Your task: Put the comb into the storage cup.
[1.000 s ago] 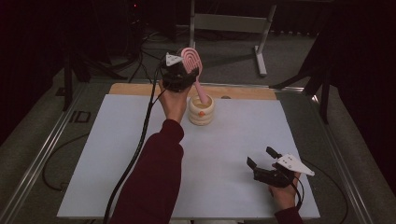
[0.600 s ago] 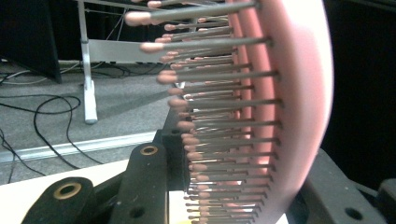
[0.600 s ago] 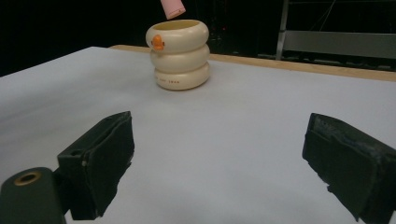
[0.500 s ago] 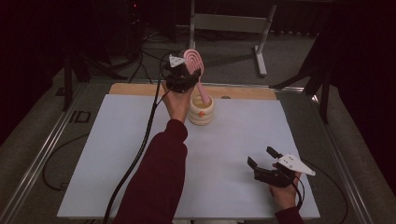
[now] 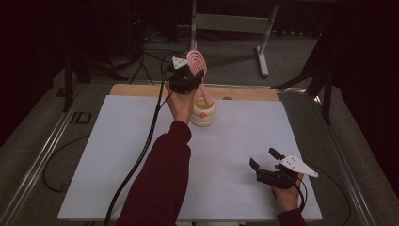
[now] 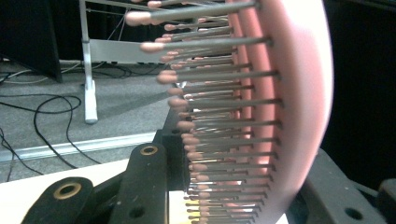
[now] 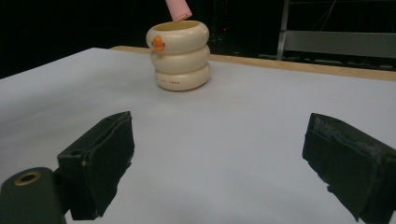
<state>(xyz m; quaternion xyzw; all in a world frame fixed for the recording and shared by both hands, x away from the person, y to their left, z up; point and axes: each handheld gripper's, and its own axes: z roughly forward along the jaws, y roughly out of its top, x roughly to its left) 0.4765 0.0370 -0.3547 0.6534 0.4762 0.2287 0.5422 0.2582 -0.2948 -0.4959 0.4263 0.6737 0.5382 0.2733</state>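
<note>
Seemingly, left gripper (image 5: 187, 75) is gripping brush (image 5: 197, 63), handle tip above cup (image 5: 203, 113); next, clearing rim. Right gripper (image 5: 272, 165) is gaping wide.

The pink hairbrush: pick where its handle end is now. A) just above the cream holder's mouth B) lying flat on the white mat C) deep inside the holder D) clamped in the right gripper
A: in the right gripper view the pink hairbrush shows its handle tip just above the mouth of the cream holder, with the left gripper shut on its head.
</note>
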